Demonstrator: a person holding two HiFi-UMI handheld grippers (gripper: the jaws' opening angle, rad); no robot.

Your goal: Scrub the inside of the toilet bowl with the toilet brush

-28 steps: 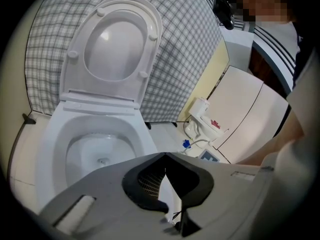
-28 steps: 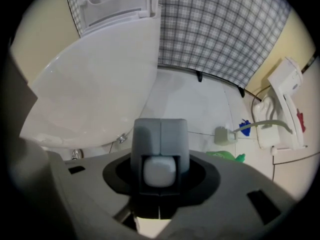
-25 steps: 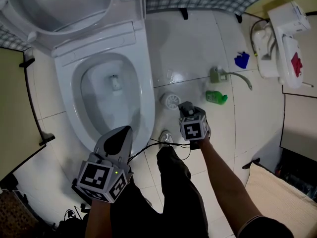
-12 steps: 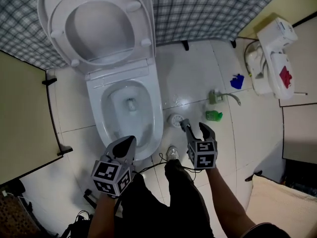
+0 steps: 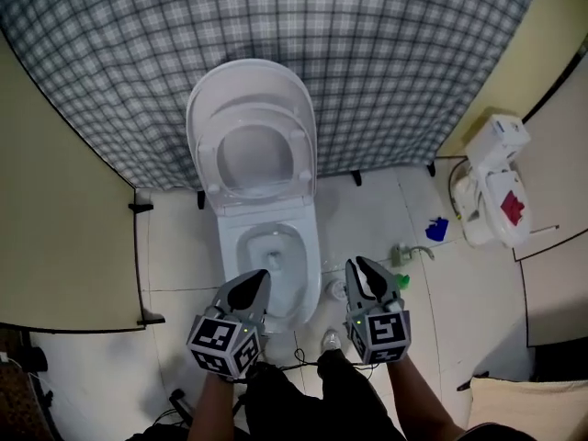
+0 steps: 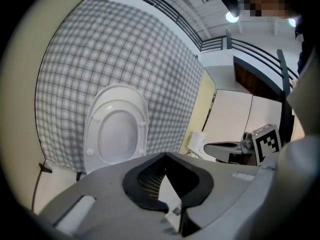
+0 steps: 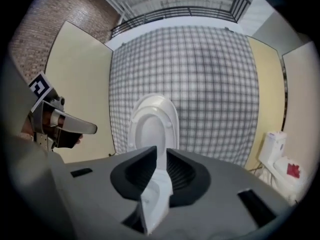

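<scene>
Both grippers are held up in front of the toilet bowl (image 5: 312, 260), one on each side of its front rim and not touching it. The left gripper (image 6: 164, 156) has its jaws pressed together at the tips with nothing in them. The right gripper (image 7: 161, 153) has just been closing; there's only a thin slit left between its jaws, and nothing in it.

The bowl sits at the back edge of the floor, lid (image 5: 253, 154) up against the checked curtain (image 5: 386, 72). Can't pick out the brush for sure. There's a small round white thing (image 5: 337, 289) on the floor just right of the bowl.
</scene>
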